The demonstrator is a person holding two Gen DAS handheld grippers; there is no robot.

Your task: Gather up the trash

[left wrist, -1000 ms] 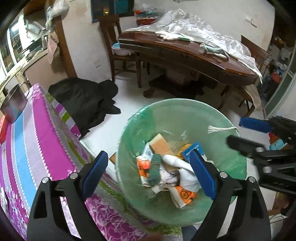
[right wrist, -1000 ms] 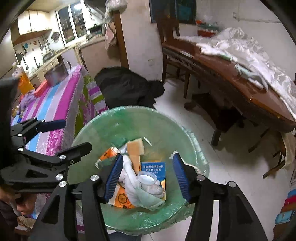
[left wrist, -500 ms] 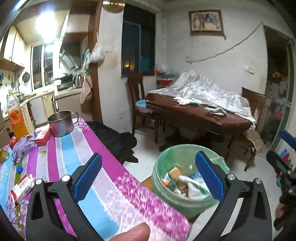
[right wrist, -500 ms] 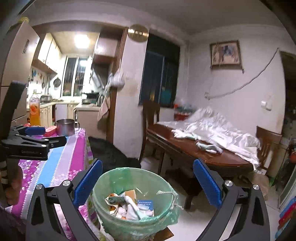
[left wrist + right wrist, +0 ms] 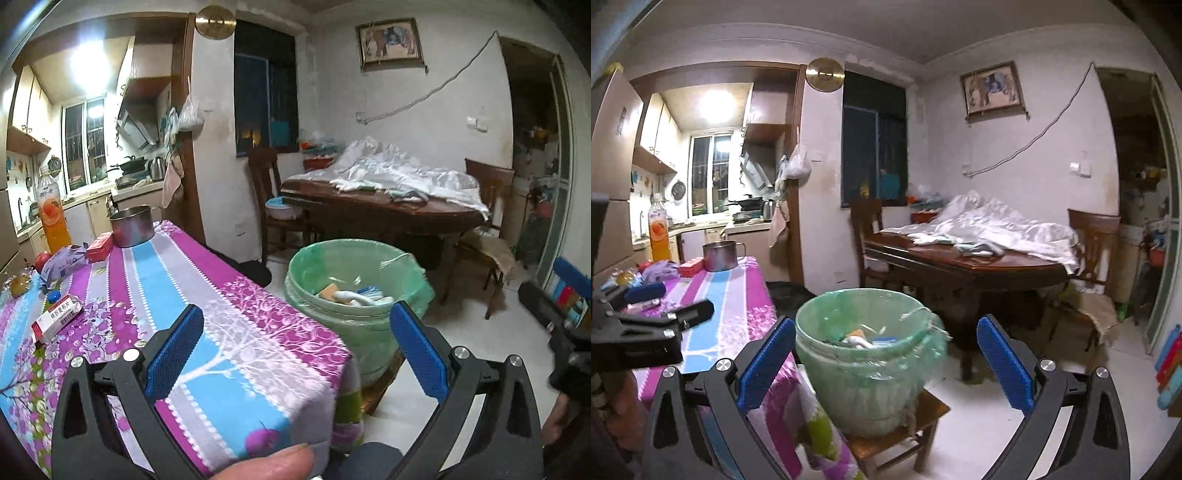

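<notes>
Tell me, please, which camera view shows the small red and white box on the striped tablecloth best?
The left wrist view: the small red and white box lies in plain sight on the striped tablecloth, its printed face visible. In the right wrist view only a thin sliver of it shows, behind the left gripper.

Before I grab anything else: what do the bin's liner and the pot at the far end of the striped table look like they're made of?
Bin liner: thin translucent green plastic film, by its wrinkles and sheen, with a white drawstring at the rim. Pot: bare metal, probably stainless steel, given its dull grey reflective wall.
</notes>
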